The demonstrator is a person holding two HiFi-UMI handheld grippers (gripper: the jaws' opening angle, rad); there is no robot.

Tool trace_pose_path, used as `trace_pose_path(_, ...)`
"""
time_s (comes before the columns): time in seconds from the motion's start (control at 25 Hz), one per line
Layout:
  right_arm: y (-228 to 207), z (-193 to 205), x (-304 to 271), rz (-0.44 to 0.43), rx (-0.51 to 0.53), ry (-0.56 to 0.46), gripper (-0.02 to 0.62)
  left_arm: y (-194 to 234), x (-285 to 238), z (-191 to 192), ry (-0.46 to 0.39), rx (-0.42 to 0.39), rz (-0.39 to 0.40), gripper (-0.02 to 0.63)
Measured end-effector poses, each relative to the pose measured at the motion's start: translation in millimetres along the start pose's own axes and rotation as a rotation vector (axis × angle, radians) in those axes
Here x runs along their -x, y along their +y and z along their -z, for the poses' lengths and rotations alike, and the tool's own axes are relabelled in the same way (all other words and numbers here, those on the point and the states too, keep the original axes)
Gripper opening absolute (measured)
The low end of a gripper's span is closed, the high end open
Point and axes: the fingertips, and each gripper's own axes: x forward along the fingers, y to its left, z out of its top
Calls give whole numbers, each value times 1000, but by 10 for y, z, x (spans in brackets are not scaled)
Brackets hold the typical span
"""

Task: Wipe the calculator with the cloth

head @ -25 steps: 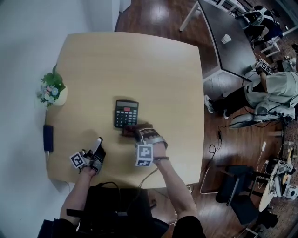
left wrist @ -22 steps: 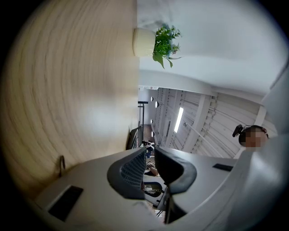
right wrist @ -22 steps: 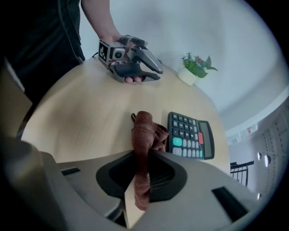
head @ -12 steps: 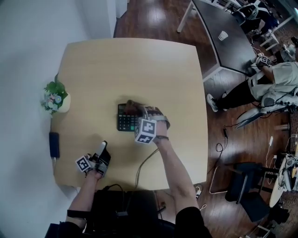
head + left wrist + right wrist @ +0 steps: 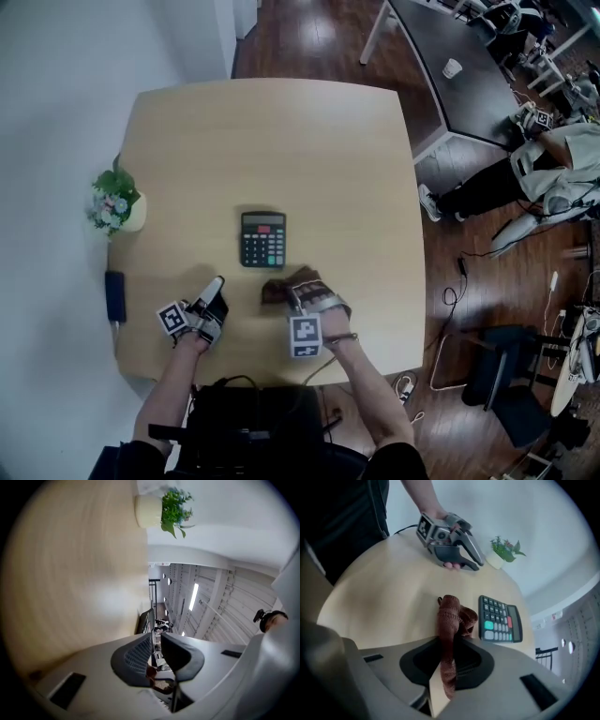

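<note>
A black calculator [image 5: 262, 238] [image 5: 499, 619] with a red display strip lies flat near the middle of the round wooden table [image 5: 319, 150]. My right gripper [image 5: 278, 292] [image 5: 451, 644] is shut on a brown cloth [image 5: 275, 292] [image 5: 451, 620], which bunches on the tabletop just in front of the calculator's near edge, apart from it. My left gripper [image 5: 217, 284] [image 5: 156, 641] rests on the table to the left, shut with nothing between its jaws; it also shows in the right gripper view as the left gripper [image 5: 476, 559].
A small potted plant [image 5: 117, 202] [image 5: 164, 509] stands at the table's left edge, with a dark phone [image 5: 114, 294] beside the edge nearer me. Seated people and a dark table [image 5: 459, 84] are at the far right. Cables trail off the table's near side.
My right gripper swept the cloth up over the calculator half a second ago and has pulled it back off, toward me. The left gripper has barely moved.
</note>
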Motion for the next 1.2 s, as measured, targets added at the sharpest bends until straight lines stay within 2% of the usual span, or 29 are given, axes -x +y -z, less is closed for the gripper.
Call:
trace_pose_path(0.04, 65, 8, 54, -23, -64, -20, 66, 17, -71, -66, 17, -29, -19, 49)
trace_pose_path(0.08, 46, 35, 105, -32, -170, -49, 66, 23, -152, -153, 30, -60, -34, 56)
trace_pose_path(0.16, -220, 173, 191, -13, -484, -119, 66, -9, -347, -355, 40, -120, -44, 60)
trace_pose_path(0.24, -631, 435, 234, 29, -827, -155, 66, -52, -570, -518, 52, -187, -48, 107)
trace_pose_path(0.28, -825, 582, 218, 49, -955, -148, 66, -66, -687, -561, 66, -215, -51, 131)
trace_pose_path(0.36, -1146, 794, 96, 73, -1088, -117, 66, -77, -907, -563, 103, -246, -60, 170)
trace_pose_path(0.44, -1373, 877, -118, 67, -1123, -85, 66, -54, -1041, -519, 123, -227, -76, 189)
trace_pose_path(0.6, -1660, 848, -424, 19, -1133, -51, 66, -25, -1139, -459, 84, -110, -46, 189)
trace_pose_path(0.68, -1759, 738, -476, -15, -1107, -84, 66, -27, -1168, -365, 72, -80, -32, 190)
trace_pose_path(0.76, -1850, 609, -514, -51, -1043, -131, 58, -83, -1162, -248, 62, -89, -24, 189)
trace_pose_path(0.88, -1948, 447, -511, -133, -979, -234, 60, -182, -1070, 48, 74, -67, 3, 192)
trace_pose_path(0.96, -1996, 528, -496, -125, -962, -226, 61, -154, -963, 102, 46, -56, -1, 197)
trace_pose_path(1.0, -2058, 582, -485, -101, -971, -230, 63, -123, -915, 48, 15, -53, -7, 196)
trace_pose_path(1.08, -2283, 543, -471, -80, -1055, -348, 62, -63, -874, -103, -29, -57, -18, 196)
trace_pose_path(1.16, -2500, 427, -481, -112, -1194, -498, 62, -43, -916, -185, -28, -69, -28, 196)
trace_pose_path(1.2, -2538, 390, -499, -142, -1255, -541, 63, -53, -948, -184, -25, -69, -31, 196)
